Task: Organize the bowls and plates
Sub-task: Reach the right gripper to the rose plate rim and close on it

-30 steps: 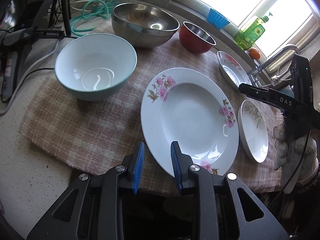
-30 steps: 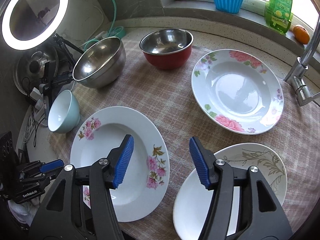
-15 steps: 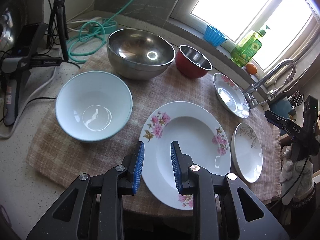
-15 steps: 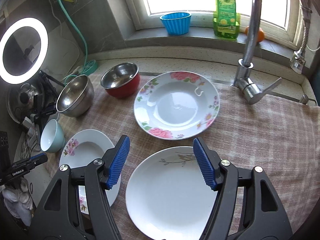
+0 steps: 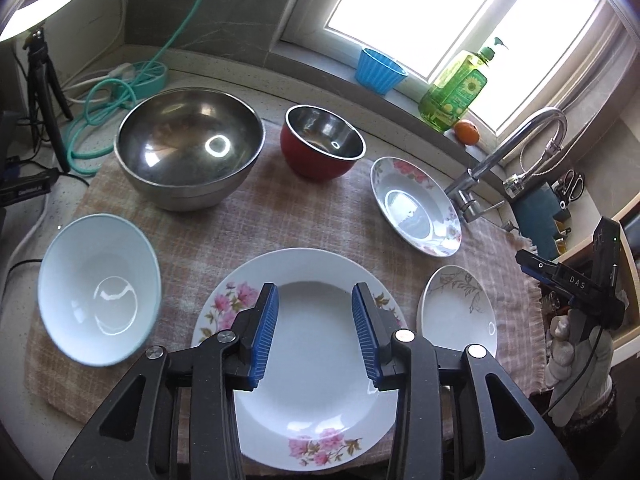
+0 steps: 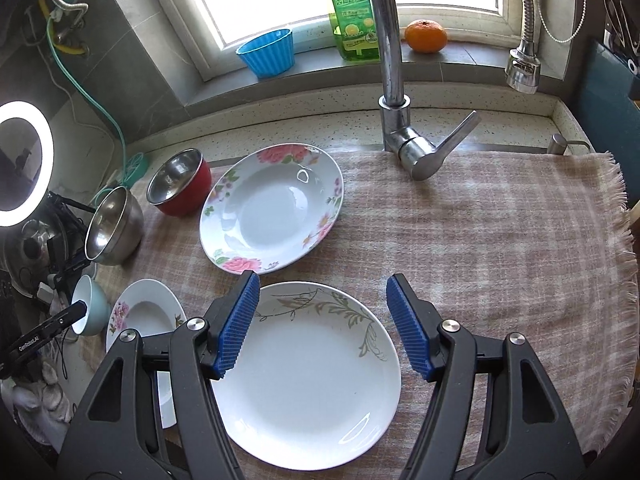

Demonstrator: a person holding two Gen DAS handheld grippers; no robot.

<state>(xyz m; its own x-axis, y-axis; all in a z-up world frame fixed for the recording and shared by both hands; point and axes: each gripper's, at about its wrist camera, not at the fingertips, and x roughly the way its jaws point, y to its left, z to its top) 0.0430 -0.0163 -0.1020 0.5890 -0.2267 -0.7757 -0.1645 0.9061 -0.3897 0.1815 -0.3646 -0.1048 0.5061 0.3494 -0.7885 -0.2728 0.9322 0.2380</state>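
1. The left gripper (image 5: 314, 330), black arms with ribbed blue pads, has its jaws opening with nothing between them; it hovers above a round, glossy pink-flowered soup plate (image 5: 316, 412) near the front of the checked woven cloth (image 5: 320, 220).
2. The right gripper (image 6: 322, 326), same build, stands wide apart and empty over a flat white plate with a grey-green sprig (image 6: 308, 384).
3. Just beyond that plate lies a second deep flowered plate (image 6: 272, 208).
4. Far left: a red bowl with a steel lining (image 5: 322, 148) and a large steel bowl (image 5: 188, 148).
5. Near left, a pale blue bowl (image 5: 98, 290) sits upright.
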